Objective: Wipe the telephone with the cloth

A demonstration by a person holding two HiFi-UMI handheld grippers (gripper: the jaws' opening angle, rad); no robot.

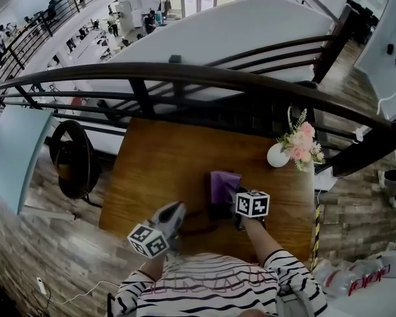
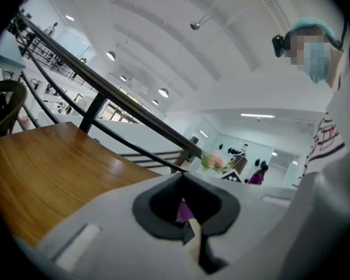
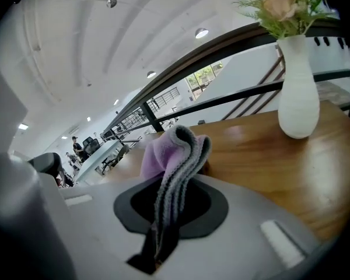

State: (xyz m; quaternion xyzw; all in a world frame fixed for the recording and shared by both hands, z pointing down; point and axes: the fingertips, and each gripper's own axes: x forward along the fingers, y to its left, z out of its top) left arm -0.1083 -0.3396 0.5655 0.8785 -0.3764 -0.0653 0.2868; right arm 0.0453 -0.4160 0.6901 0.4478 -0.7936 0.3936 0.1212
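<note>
A purple cloth (image 1: 224, 183) lies bunched over a dark telephone (image 1: 217, 212) near the middle of the wooden table (image 1: 165, 164). My right gripper (image 1: 233, 194) is shut on the cloth (image 3: 174, 156), whose grey and purple folds stick up out of the closed jaws in the right gripper view. My left gripper (image 1: 177, 209) hovers just left of the telephone, over the table's near edge. Its jaws look shut with nothing between them; a sliver of the purple cloth (image 2: 182, 210) shows beyond them. Most of the telephone is hidden by the cloth and the right gripper.
A white vase (image 1: 278, 155) with pink flowers stands at the table's far right, also close on the right in the right gripper view (image 3: 296, 92). A dark curved railing (image 1: 185, 74) runs behind the table. A black round chair (image 1: 72, 157) stands to the left.
</note>
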